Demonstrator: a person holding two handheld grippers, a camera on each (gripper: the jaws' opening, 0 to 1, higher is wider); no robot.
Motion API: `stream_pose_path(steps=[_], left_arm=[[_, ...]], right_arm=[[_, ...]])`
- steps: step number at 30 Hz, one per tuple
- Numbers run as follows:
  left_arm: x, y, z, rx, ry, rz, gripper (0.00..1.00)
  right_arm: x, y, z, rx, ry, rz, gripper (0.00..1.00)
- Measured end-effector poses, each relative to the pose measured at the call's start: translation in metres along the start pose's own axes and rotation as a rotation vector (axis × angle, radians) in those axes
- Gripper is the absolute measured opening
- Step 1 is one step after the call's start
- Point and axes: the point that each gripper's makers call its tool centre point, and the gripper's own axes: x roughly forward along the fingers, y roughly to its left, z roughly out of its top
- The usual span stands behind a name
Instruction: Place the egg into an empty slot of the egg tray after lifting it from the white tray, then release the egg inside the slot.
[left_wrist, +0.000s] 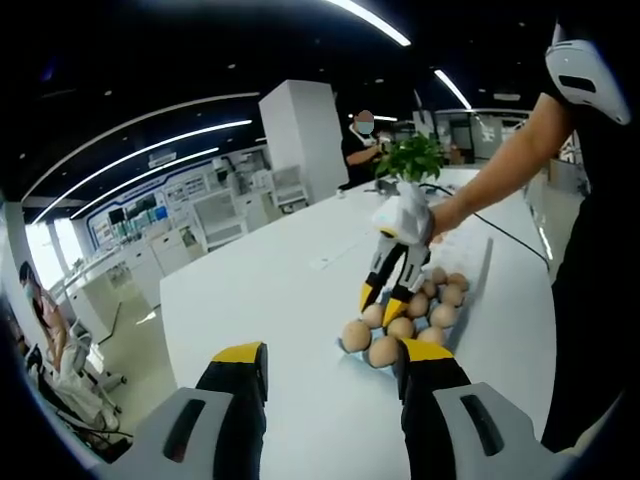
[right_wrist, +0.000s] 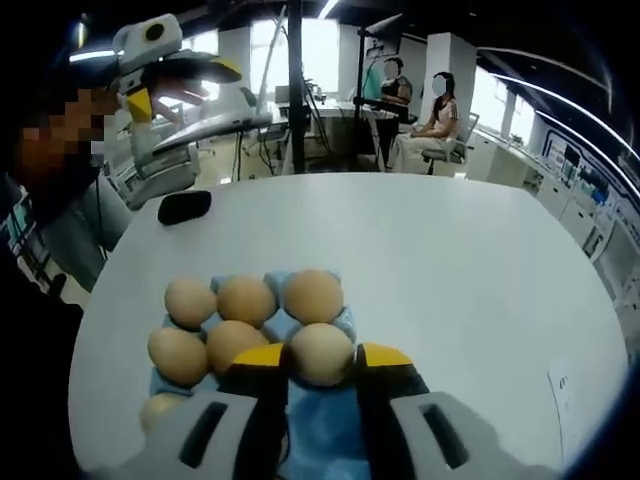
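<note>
Egg: the one I take for the task's egg (right_wrist: 321, 352) sits right between my right gripper's (right_wrist: 322, 362) yellow tips, rounded end up, over the blue egg tray (right_wrist: 318, 430); long axis roughly upright as far as I can judge.
Right fingers: closed in to about the egg's width, one tip at each side; I read them as touching it, but whether they grip or merely flank it I cannot tell.
Slot: egg looks level with its neighbours, so I judge it already seated or nearly so; letting go is the step left.
Nearer hand: right, plainly. In the left gripper view it (left_wrist: 390, 296) hangs tips-down over the tray (left_wrist: 478, 285), well ahead of my left tips.
Left gripper (left_wrist: 330, 362): jaws wide apart, holding nothing, hanging back above the table (left_wrist: 260, 300).
Neighbours: eggs just left of the right fingers (right_wrist: 232, 343) and three beyond them, nearest (right_wrist: 313, 294); one low left (right_wrist: 158, 408).
In the way: neighbour egg close beside the left tip; opening wide may nudge it.
Other: dark object (right_wrist: 184, 206) far beyond the tips; plant (left_wrist: 410, 155) past the tray; people seated in the distance.
</note>
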Motion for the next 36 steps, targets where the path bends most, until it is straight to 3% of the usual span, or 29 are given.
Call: stream_pose_path(steps=[5, 15, 29, 36], left_arm=[[0.000, 0.000, 0.001, 0.000, -0.002, 0.000, 0.52], [0.000, 0.000, 0.004, 0.000, -0.008, 0.005, 0.52], [0.004, -0.003, 0.007, 0.004, -0.012, -0.003, 0.52], [0.002, -0.002, 0.005, -0.002, -0.012, 0.000, 0.52]], right_arm=[[-0.007, 0.000, 0.003, -0.029, -0.022, -0.009, 0.32], [-0.039, -0.007, 0.013, 0.031, -0.128, -0.062, 0.32], [-0.070, -0.009, -0.005, 0.050, -0.167, -0.109, 0.30], [-0.106, -0.021, -0.038, 0.105, -0.163, -0.176, 0.30]])
